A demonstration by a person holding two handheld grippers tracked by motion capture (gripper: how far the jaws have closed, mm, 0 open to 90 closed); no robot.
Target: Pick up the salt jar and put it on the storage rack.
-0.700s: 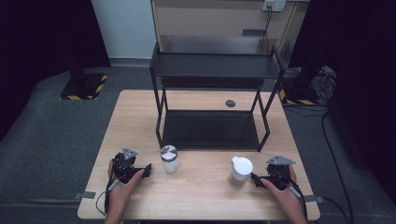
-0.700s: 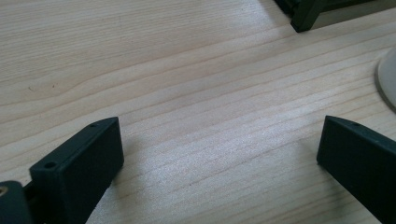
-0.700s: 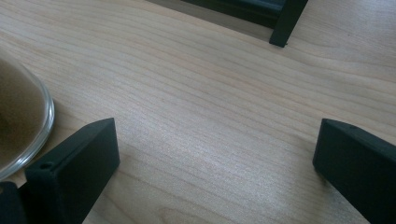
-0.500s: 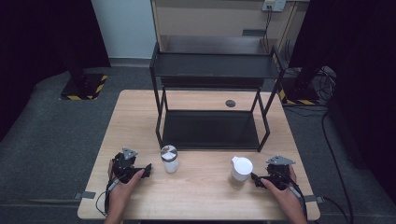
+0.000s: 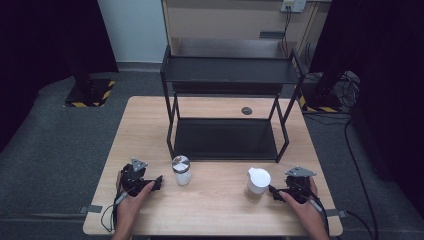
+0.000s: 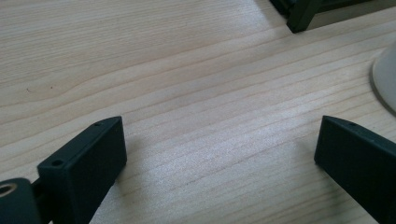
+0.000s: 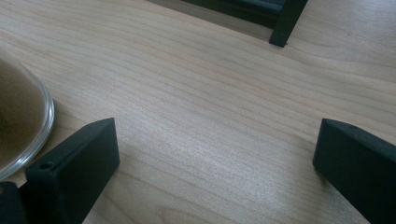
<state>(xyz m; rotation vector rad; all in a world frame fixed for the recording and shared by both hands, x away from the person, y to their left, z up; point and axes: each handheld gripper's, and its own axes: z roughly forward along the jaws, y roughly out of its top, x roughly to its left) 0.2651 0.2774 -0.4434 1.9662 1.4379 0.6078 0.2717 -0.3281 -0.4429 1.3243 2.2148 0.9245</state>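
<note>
Both grippers rest wide apart and empty near the tabletop's front edge, each beside a jar.

The left gripper (image 5: 159, 181) lies just short of the silver-lidded jar (image 5: 181, 170); the right gripper (image 5: 273, 192) sits close to the white-lidded jar (image 5: 258, 180), toward the front right corner. A careless sideways reach could likely tip either jar, both standing before the black rack (image 5: 227, 107). Nothing has shifted since the earlier frames.

Bare tabletop (image 5: 220, 200) lies between my two jars; the silver-lidded jar (image 5: 181, 170) and white-lidded jar (image 5: 258, 180) flank it; the black shelf rack (image 5: 227, 100) blocks passage beyond.
</note>
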